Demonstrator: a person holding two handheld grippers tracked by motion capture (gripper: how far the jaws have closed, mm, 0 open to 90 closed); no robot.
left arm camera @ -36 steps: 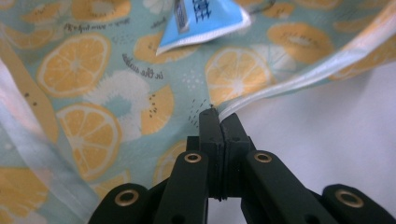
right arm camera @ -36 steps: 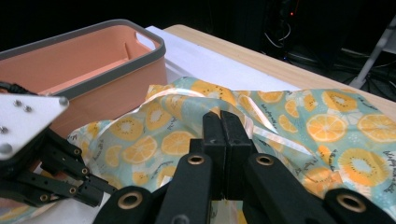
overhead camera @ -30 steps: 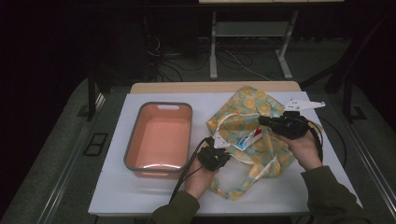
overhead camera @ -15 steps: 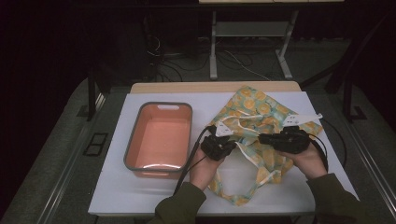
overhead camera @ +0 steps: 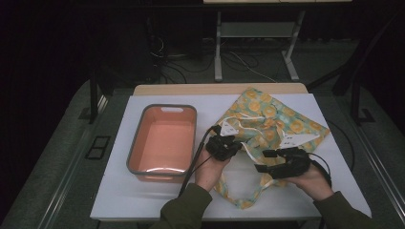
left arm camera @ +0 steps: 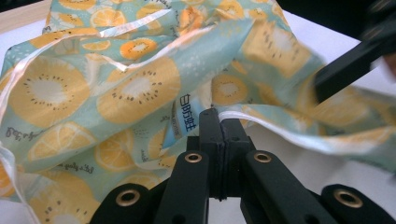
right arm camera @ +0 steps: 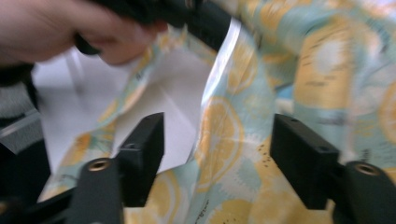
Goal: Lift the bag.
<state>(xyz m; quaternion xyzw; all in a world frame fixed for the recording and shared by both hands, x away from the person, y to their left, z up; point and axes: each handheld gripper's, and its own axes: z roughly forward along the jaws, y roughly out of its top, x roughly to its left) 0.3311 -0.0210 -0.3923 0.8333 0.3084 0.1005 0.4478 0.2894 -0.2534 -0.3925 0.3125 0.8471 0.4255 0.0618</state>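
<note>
Your left gripper (left arm camera: 219,122) pinches the fruit-print tote bag (overhead camera: 279,125) (at the tray's (overhead camera: 138,138) 3 o'clock) by its rim; your right gripper (right arm camera: 217,154) gapes wide. Tug now and the slick hem may slip free.

Bag (left arm camera: 116,88): thin printed cloth, soft and creased, with glossy white satin-like edging.
Left gripper (left arm camera: 219,122): matt black plastic jaws, brass-coloured metal eyelets.
Right gripper (right arm camera: 217,154): the same matt black plastic, 2 jaws.
Tub (overhead camera: 135,151): smooth salmon plastic, grey rim.
Desk (overhead camera: 124,200): matt white top, pale wood edge.
</note>
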